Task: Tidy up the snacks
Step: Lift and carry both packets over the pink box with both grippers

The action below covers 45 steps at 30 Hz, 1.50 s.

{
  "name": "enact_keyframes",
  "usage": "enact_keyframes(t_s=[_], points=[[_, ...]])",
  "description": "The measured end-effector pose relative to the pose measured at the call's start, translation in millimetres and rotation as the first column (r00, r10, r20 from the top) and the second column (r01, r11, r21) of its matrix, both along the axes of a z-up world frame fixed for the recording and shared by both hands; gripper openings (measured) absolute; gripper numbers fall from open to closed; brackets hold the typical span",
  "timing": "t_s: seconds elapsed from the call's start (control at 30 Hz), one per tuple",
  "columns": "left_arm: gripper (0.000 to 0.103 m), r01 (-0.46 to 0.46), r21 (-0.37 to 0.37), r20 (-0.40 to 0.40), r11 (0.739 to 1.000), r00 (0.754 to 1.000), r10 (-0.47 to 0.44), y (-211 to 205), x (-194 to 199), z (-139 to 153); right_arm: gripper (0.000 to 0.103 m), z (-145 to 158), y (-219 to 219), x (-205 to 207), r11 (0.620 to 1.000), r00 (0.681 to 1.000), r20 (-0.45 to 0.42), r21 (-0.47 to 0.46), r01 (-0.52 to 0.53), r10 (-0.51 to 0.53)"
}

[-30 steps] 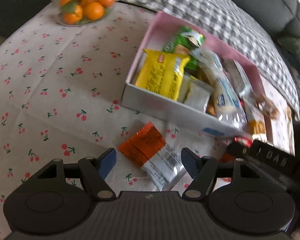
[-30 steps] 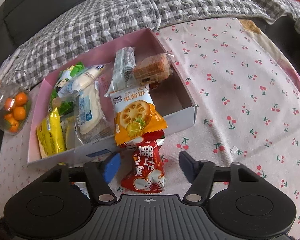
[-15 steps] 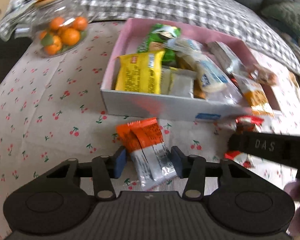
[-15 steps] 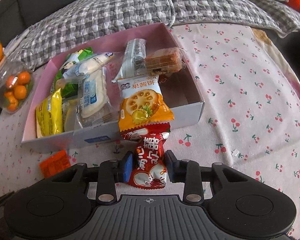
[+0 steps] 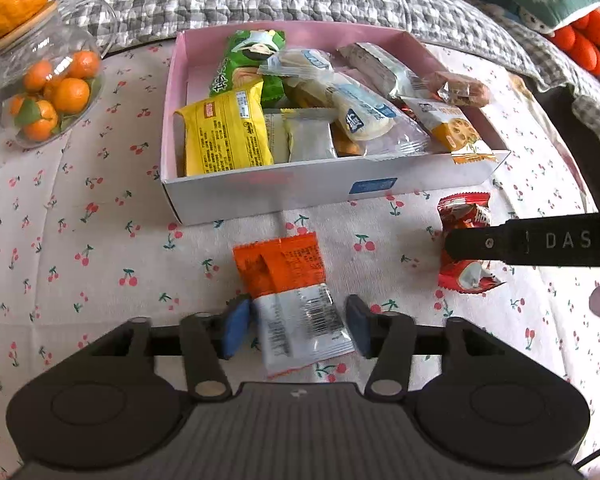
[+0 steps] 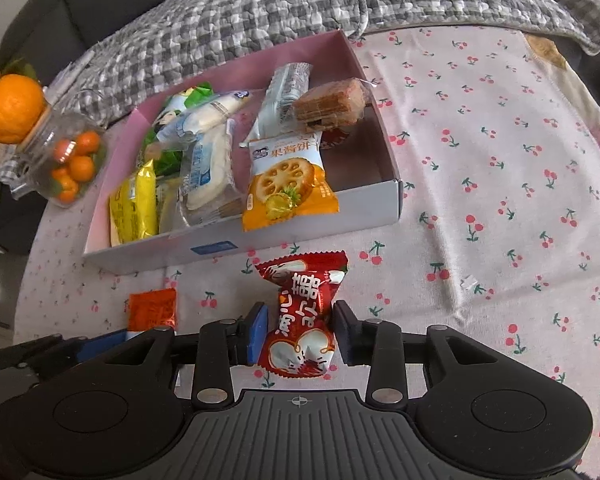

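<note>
Foil-plastic orange packet (image 5: 288, 276) seen flat on cloth before box (image 5: 268, 190), left view; left gripper (image 5: 296, 330) jaws just widened, straddling silver end, right pad apart. Judged light, crinkly, slippery; best pinched across width.

Right view: red packet (image 6: 302, 316) lies between right gripper (image 6: 300, 334) pads, jaws just eased, narrow, contact uncertain. Judged soft, easily crushed; waist best taken.

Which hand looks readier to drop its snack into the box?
Right, probably: the right gripper squeezes the red candy packet, whereas the orange-and-white packet sits loosely within the left gripper.
</note>
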<state>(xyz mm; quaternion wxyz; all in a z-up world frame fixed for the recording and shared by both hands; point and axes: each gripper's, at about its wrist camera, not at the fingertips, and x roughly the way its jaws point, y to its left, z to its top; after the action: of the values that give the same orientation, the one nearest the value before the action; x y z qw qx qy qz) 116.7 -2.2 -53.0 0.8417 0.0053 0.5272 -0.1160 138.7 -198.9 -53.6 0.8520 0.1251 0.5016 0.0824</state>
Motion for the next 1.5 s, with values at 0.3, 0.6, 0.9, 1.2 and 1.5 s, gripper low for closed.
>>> enact_keyframes(t_s=[0.3,0.6,0.9,1.2,1.5], points=[[0.04,0.008,0.084,0.061,0.996,0.998,-0.013,-21.4,-7.7,-0.9,0.033,-5.7,11.6,-3.6,0.997,0.999,0.039,-0.079,-0.006,0.009],[0.036,0.065,0.097,0.098,0.993,0.992,-0.075,-28.1,-15.0,10.7,0.028,3.0,13.7,-13.8,0.991,0.999,0.032,-0.129,-0.026,0.031],[0.036,0.086,0.069,0.139,0.994,0.986,-0.095,-26.5,-22.8,29.0,0.028,23.2,10.8,-33.7,0.994,0.996,0.065,-0.094,-0.06,0.066],[0.036,0.073,0.027,0.206,0.997,0.976,-0.077,-27.0,-14.6,50.4,0.028,52.2,-9.5,-36.0,0.999,0.99,0.136,-0.032,-0.019,0.023],[0.036,0.052,0.0,0.232,0.999,0.971,-0.051,-33.4,28.6,62.4,0.028,70.7,-14.5,5.1,0.999,0.985,0.172,-0.021,0.033,-0.029]])
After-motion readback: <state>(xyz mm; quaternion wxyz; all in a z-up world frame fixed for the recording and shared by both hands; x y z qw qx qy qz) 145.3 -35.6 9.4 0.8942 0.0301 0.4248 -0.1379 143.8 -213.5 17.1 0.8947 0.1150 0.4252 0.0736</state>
